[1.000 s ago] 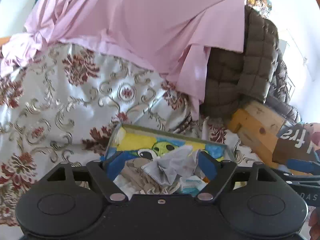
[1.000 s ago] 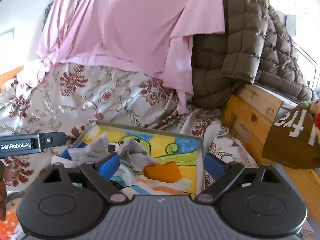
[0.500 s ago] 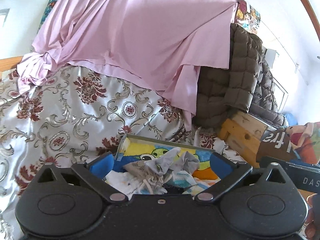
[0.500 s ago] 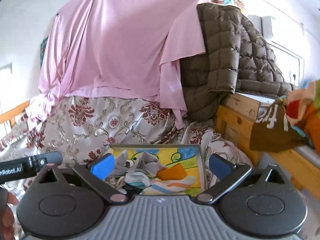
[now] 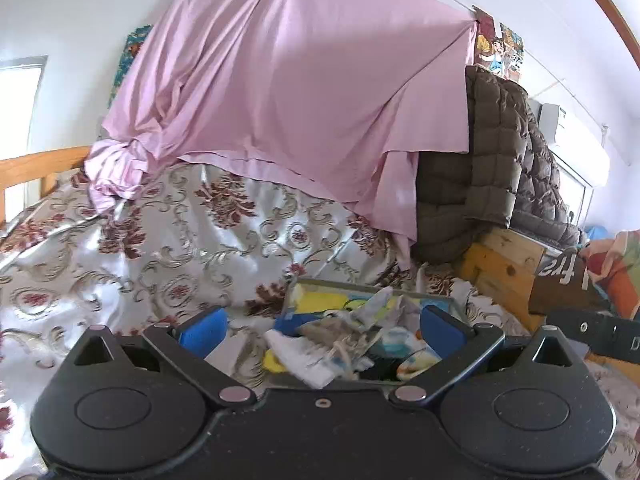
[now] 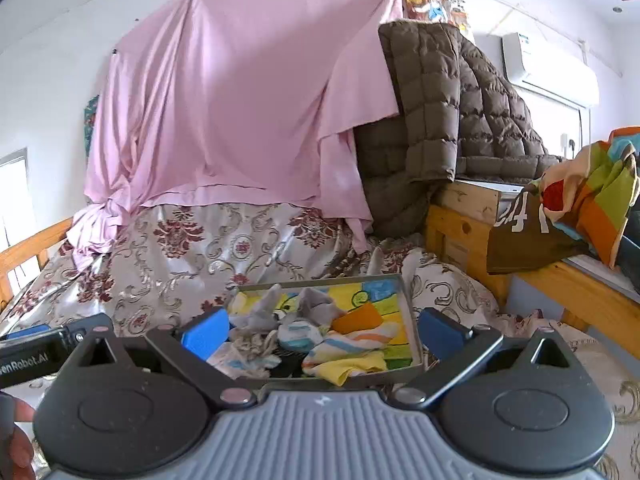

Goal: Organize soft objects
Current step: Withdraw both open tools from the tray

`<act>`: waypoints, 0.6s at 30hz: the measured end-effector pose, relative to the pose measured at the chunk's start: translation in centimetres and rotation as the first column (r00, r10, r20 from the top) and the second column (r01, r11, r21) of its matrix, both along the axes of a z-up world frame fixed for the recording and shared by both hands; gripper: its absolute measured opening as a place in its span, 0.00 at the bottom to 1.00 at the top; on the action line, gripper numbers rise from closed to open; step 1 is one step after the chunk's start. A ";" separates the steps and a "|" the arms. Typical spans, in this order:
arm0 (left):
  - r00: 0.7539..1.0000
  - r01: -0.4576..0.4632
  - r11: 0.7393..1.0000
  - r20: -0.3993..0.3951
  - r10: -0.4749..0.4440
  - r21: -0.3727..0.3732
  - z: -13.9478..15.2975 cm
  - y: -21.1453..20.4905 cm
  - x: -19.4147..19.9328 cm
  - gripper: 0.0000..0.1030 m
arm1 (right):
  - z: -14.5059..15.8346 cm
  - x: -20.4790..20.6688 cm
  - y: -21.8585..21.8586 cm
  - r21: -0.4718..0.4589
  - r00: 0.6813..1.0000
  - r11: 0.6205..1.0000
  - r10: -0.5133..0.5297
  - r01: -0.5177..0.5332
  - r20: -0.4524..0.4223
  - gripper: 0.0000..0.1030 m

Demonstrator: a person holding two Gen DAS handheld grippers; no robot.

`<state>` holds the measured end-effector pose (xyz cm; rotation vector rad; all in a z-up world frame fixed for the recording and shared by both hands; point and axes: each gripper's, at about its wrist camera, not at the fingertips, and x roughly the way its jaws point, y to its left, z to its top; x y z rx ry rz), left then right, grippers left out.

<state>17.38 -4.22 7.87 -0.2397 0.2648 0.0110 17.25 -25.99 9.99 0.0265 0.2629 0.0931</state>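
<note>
Blue-padded, your left gripper (image 5: 320,326) and right gripper (image 6: 322,326) both stood spread wide, holding nothing. Just beyond their fingertips lay the tray (image 6: 412,332) with the heap of small soft cloths (image 6: 320,340) inside, resting on the floral bedspread (image 6: 200,256).

Bright daylight, soft shadows, heavy fisheye bending (dark vignetted corners).

A tray (image 6: 412,322) rests on the bed (image 6: 168,256) with a heap of socks (image 6: 312,332) in it. Behind it a sheet (image 6: 240,100) hangs on the wall; a quilted jacket (image 6: 452,120) lies to its right (draped over a wooden frame (image 6: 460,224)).
</note>
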 end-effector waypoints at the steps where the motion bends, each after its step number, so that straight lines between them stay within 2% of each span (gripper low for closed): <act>1: 1.000 -0.005 1.000 -0.003 0.005 0.009 -0.1 0.2 -0.6 0.99 | -0.1 -0.7 0.4 0.001 1.000 1.000 0.003 -0.003 0.005 1.00; 18: 0.999 0.019 0.997 0.042 -0.022 0.070 -1.6 2.1 -7.6 0.99 | -1.5 -7.5 3.3 0.003 0.999 0.999 -0.043 0.043 0.024 1.00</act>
